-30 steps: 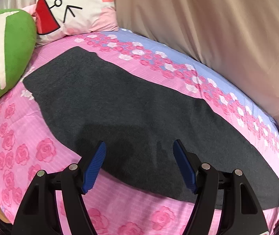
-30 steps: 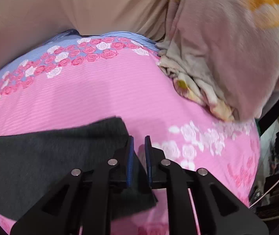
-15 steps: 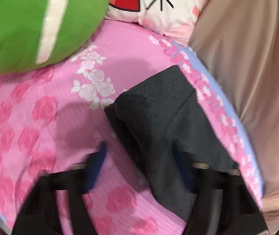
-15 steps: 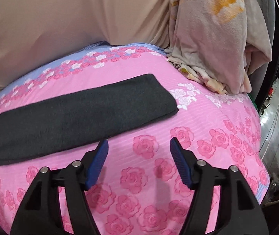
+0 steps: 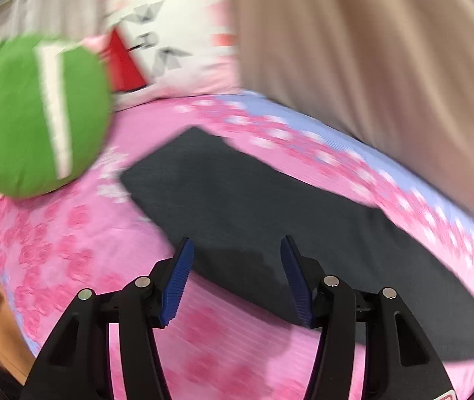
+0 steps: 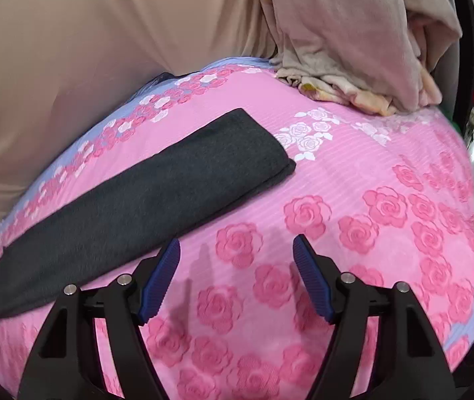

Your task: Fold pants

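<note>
The dark grey pants (image 5: 253, 206) lie flat on the pink rose bedsheet (image 5: 70, 250), folded lengthwise into one long strip (image 6: 143, 206). My left gripper (image 5: 235, 250) hovers over the strip's near edge with its jaws opening and nothing between the blue pads. In the right wrist view the leg end lies at the upper middle. My right gripper (image 6: 237, 250) stands open above bare sheet, just right of the strip's near edge, holding nothing.
A green cushion (image 5: 33, 116) and a white cartoon pillow (image 5: 177, 40) sit at the bed's left end. A heaped pale blanket (image 6: 353, 40) lies at the right end. A beige curtain (image 6: 87, 50) hangs behind the bed. The mattress edge drops off at right.
The right gripper let go of the pants' leg end, opened and drew back over the sheet. The left gripper swung toward the waist end, then back over the strip's near edge.
</note>
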The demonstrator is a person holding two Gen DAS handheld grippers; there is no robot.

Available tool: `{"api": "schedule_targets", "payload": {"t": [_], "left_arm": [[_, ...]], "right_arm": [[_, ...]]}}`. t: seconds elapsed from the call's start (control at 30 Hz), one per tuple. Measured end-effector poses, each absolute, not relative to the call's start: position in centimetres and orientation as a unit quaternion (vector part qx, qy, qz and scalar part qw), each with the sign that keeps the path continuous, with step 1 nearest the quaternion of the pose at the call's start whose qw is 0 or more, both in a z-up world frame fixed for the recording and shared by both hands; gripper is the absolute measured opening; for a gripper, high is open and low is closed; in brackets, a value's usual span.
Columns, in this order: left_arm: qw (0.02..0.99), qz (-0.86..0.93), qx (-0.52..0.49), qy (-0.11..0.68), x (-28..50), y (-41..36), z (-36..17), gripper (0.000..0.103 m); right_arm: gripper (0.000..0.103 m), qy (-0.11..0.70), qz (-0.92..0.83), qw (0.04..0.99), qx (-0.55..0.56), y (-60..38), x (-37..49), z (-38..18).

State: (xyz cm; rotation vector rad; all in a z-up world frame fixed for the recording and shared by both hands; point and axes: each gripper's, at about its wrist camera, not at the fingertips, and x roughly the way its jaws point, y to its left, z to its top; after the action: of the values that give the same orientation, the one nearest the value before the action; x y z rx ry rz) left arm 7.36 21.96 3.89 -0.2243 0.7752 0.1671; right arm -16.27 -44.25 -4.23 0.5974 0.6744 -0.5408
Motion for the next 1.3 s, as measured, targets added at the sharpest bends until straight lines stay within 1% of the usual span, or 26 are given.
{"api": "schedule_targets", "payload": {"t": [0.1,0.23,0.3,0.33,0.37,0.4,0.43,0.5,0.53,0.6,0.7,0.77,0.83,0.87,0.9,0.93,0.97,1.0,1.2,1.23,1.27,1.3], "left_arm": [[0.918,0.027,-0.088,0.387,6.8,17.2,3.5,0.062],[0.915,-0.01,-0.048,0.401,6.7,12.1,2.7,0.062],[0.913,-0.025,-0.038,0.404,6.5,10.3,2.4,0.068],[0.913,-0.03,-0.034,0.405,6.4,9.6,2.3,0.068],[0.913,-0.034,-0.029,0.406,6.4,8.9,2.1,0.068],[0.912,-0.036,-0.024,0.408,6.3,8.4,2.0,0.069],[0.912,-0.037,-0.019,0.409,6.3,8.0,1.9,0.069],[0.911,-0.038,-0.012,0.41,6.3,7.3,1.8,0.069],[0.911,-0.041,-0.009,0.41,6.3,7.0,1.8,0.069],[0.911,-0.04,-0.002,0.41,6.2,6.5,1.7,0.069],[0.91,-0.046,0.005,0.413,6.2,5.9,1.4,0.069],[0.907,-0.05,0.011,0.417,6.2,5.6,1.1,0.07],[0.907,-0.049,0.018,0.418,6.1,5.3,0.9,0.072],[0.907,-0.049,0.022,0.417,6.0,5.2,0.8,0.074],[0.907,-0.049,0.024,0.417,5.9,5.2,0.8,0.074],[0.907,-0.052,0.025,0.417,5.8,5.2,0.8,0.074],[0.907,-0.054,0.023,0.416,5.6,5.2,0.9,0.074],[0.907,-0.056,0.022,0.416,5.6,5.3,0.9,0.075],[0.906,-0.06,0.019,0.418,5.5,5.5,0.6,0.076],[0.906,-0.059,0.016,0.418,5.5,5.6,0.6,0.076],[0.907,-0.059,0.013,0.417,5.5,5.7,0.7,0.076],[0.907,-0.058,0.012,0.416,5.4,5.8,0.8,0.076]], "right_arm": [[0.068,0.324,-0.248,0.864,0.294,-46.2,-15.0,-4.4],[0.068,0.322,-0.251,0.863,0.298,-48.3,-13.2,-4.7],[0.069,0.316,-0.242,0.862,0.314,-49.2,-12.7,-5.2],[0.064,0.314,-0.239,0.861,0.321,-49.5,-12.5,-5.4],[0.057,0.31,-0.242,0.863,0.318,-49.4,-12.4,-5.3],[0.027,0.303,-0.241,0.869,0.309,-49.1,-12.4,-4.9],[0.001,0.298,-0.234,0.872,0.309,-48.9,-12.4,-4.6],[0.001,0.273,-0.227,0.885,0.3,-48.0,-13.0,-3.1],[0.001,0.257,-0.231,0.896,0.278,-47.1,-13.5,-1.8],[0.001,0.244,-0.235,0.904,0.262,-46.4,-13.9,-0.6],[0.001,0.275,-0.249,0.89,0.267,-47.4,-13.2,-2.1],[0.001,0.307,-0.245,0.871,0.294,-48.2,-12.7,-4.0],[0.007,0.321,-0.249,0.863,0.3,-48.2,-12.5,-4.8],[0.012,0.319,-0.258,0.862,0.299,-48.1,-12.7,-5.0],[0.03,0.319,-0.261,0.86,0.3,-48.0,-12.8,-5.1],[0.057,0.315,-0.269,0.859,0.301,-47.9,-13.1,-5.0],[0.068,0.308,-0.281,0.859,0.298,-47.7,-13.4,-4.7],[0.072,0.303,-0.287,0.86,0.295,-47.7,-13.7,-4.6],[0.072,0.317,-0.257,0.853,0.324,-48.9,-12.4,-5.6],[0.069,0.313,-0.257,0.854,0.325,-48.9,-12.1,-5.6],[0.062,0.311,-0.258,0.855,0.324,-49.0,-12.0,-5.5],[0.041,0.312,-0.255,0.855,0.325,-49.1,-11.8,-5.6]]}}
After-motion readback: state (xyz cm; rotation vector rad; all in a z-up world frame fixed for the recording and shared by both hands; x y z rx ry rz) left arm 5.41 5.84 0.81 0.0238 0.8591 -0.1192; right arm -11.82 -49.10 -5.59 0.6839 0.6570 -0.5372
